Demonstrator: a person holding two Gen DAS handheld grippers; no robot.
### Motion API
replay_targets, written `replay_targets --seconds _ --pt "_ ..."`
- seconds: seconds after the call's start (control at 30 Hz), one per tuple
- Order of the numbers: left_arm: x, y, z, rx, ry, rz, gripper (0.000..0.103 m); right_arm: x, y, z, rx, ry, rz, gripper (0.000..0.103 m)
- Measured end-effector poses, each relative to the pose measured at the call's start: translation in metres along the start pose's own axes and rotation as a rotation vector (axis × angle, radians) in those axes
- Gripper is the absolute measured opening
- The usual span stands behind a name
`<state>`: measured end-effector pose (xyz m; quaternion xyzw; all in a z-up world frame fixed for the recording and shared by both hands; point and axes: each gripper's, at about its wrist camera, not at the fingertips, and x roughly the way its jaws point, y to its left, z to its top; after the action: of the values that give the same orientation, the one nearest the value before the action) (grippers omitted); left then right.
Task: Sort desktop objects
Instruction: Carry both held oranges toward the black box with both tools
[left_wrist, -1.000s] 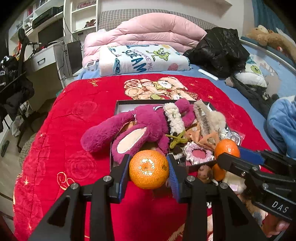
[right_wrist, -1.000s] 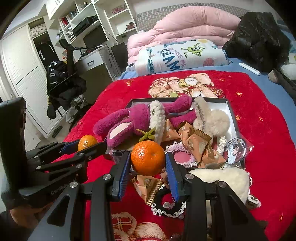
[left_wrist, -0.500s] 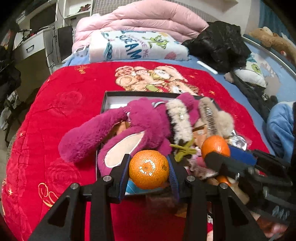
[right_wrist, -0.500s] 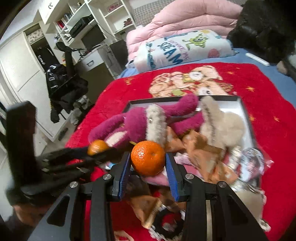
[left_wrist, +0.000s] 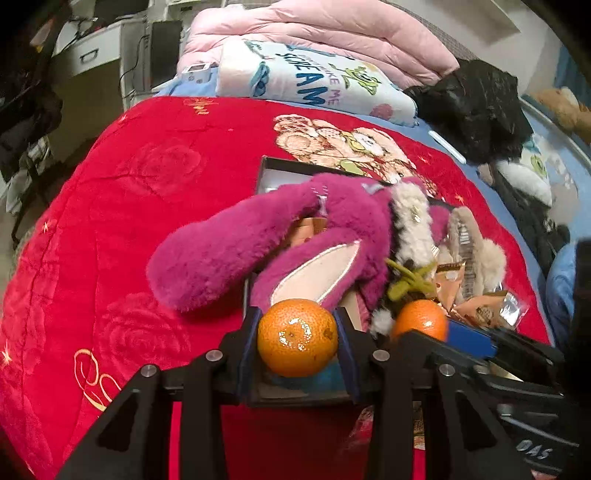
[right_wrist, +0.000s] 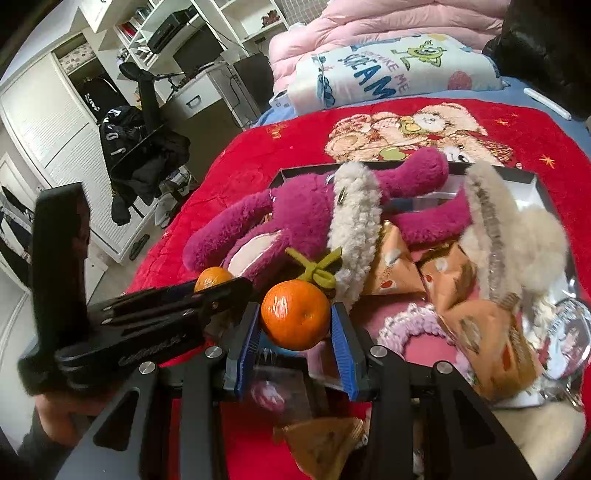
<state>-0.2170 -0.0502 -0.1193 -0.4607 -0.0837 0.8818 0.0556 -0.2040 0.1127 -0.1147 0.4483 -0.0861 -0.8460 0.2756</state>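
**A:** Grippers first: the left gripper (left_wrist: 297, 338) has its blue pads pressed on either side of a round orange mandarin with a pale star-shaped scar (left_wrist: 297, 338), low in the centre of the left wrist view. The right gripper (right_wrist: 295, 320) is clamped the same way on a second, smoother orange mandarin (right_wrist: 295, 320), low centre of the right wrist view. Each fruit sits at the very tips of the jaws.

**B:** What could go wrong from here?

**A:** A mandarin is round and soft-skinned; held only at the fingertips, it could squirt out if the hand tilts or bumps something. The two grippers are just beside each other, so they might knock together. And the magenta plush toy with long floppy ears (left_wrist: 280, 236) bulges over the dark shallow rectangular tray (left_wrist: 275, 164), leaving little flat floor; a fruit let go on top would likely roll onto the red fleece blanket (left_wrist: 122, 192).

**B:** What is in the tray?

**A:** The plush toy fills the middle, with a cream fluffy band (right_wrist: 354, 221) across it. Toward the right of the right wrist view lie brown printed snack packets (right_wrist: 476, 325), a pink frilly scrunchie (right_wrist: 417, 325) and a cream fluffy hair clip (right_wrist: 517, 236). Whether every one rests inside the rim I cannot tell.
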Motion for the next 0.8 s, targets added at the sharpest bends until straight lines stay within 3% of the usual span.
replay_targets --seconds 0.13,0.37,0.6,0.8 --pt "0.003 0.007 0.000 -0.041 -0.002 -0.031 0.039 0.016 0.000 0.004 0.014 0.007 -0.013 0.037" --pt "0.007 -0.007 -0.002 0.007 0.001 -0.030 0.039 0.024 -0.013 -0.011 0.039 0.013 -0.010 0.037" --pt "0.015 -0.019 -0.008 0.048 0.022 -0.017 0.039 0.017 -0.020 -0.011 0.010 0.009 -0.102 0.037" --pt "0.017 -0.020 -0.009 0.051 0.027 -0.011 0.039 0.017 -0.025 -0.013 0.030 0.017 -0.100 0.037"
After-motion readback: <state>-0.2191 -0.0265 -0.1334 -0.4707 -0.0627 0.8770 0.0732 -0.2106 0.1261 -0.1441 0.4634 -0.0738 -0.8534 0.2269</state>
